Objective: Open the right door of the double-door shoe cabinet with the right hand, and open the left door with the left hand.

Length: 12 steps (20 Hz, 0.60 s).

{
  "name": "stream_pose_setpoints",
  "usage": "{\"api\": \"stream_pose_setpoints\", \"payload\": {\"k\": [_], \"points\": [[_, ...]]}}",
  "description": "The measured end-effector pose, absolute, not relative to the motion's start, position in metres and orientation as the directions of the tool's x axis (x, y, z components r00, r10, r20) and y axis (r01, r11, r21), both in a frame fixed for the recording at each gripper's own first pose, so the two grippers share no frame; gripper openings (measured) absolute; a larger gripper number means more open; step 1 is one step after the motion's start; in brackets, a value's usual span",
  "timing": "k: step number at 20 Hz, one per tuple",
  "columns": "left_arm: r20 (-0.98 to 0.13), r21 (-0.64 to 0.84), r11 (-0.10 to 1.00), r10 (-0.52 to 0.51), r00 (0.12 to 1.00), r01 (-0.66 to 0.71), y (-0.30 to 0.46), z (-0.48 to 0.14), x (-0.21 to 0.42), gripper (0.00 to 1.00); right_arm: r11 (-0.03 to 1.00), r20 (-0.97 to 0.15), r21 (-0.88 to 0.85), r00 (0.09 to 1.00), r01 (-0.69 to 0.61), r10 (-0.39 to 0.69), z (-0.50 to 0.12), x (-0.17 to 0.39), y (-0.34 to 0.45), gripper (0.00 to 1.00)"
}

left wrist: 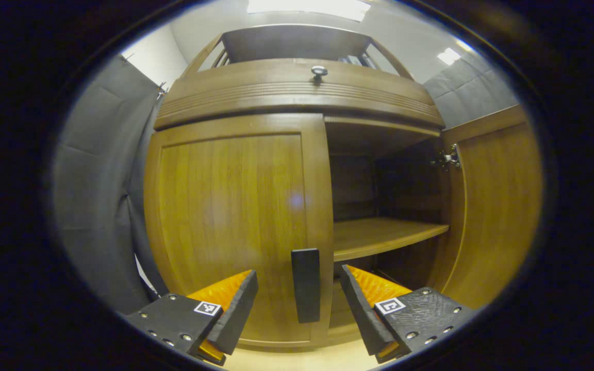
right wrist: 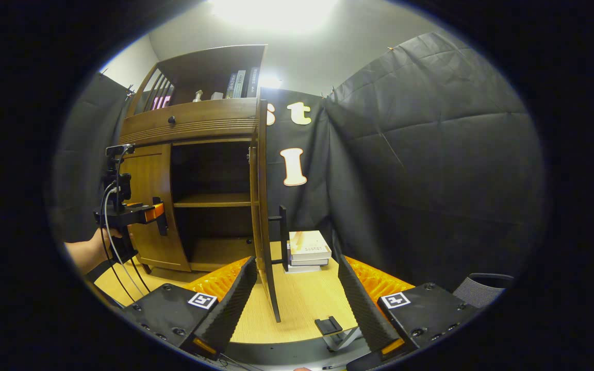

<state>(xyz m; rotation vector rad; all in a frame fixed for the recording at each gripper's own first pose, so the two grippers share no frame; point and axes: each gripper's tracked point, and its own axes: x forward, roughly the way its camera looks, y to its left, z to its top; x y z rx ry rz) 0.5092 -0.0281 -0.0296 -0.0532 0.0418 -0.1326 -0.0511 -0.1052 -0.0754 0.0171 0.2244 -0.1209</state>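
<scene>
- Left gripper [left wrist: 299,309], orange-and-black two-finger tool: fingers spread wide, flanking the black bar handle [left wrist: 306,285] of the closed left door [left wrist: 235,226]; no contact visible.
- Wooden double-door shoe cabinet [left wrist: 297,90] stands on a light wooden floor [right wrist: 302,304]; left door is shut.
- Right door [right wrist: 263,206] is swung fully open, edge-on in right gripper view; its black handle [right wrist: 282,237] is on the outer face.
- Right gripper [right wrist: 294,304]: fingers wide apart, holding nothing, either side of the door's lower edge, not touching.
- Stack of books [right wrist: 307,251] lies on the floor beyond the right door.
</scene>
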Motion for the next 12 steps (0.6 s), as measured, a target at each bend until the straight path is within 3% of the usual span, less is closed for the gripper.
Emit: {"api": "stream_pose_setpoints", "payload": {"k": [4,6,9,12], "points": [[-0.050,-0.069,0.990,-0.123,0.991,0.120,-0.028,-0.039,0.524,0.93,0.991,-0.235,0.005,0.963,0.136,-0.131,-0.078,-0.053,-0.105,0.96],[-0.056,-0.073,0.990,-0.127,0.990,0.122,-0.030,-0.039,0.531,0.78,0.991,-0.239,0.005,0.962,0.135,-0.129,-0.080,-0.052,-0.104,0.99],[-0.061,-0.085,0.985,-0.156,0.986,0.150,-0.037,-0.044,0.533,0.78,0.992,-0.237,0.000,0.963,0.128,-0.125,-0.079,-0.052,-0.102,0.98],[-0.067,-0.067,0.988,-0.141,0.988,0.137,-0.044,-0.046,0.537,0.38,0.993,-0.238,0.007,0.965,0.118,-0.113,-0.080,-0.050,-0.100,1.00]]}}
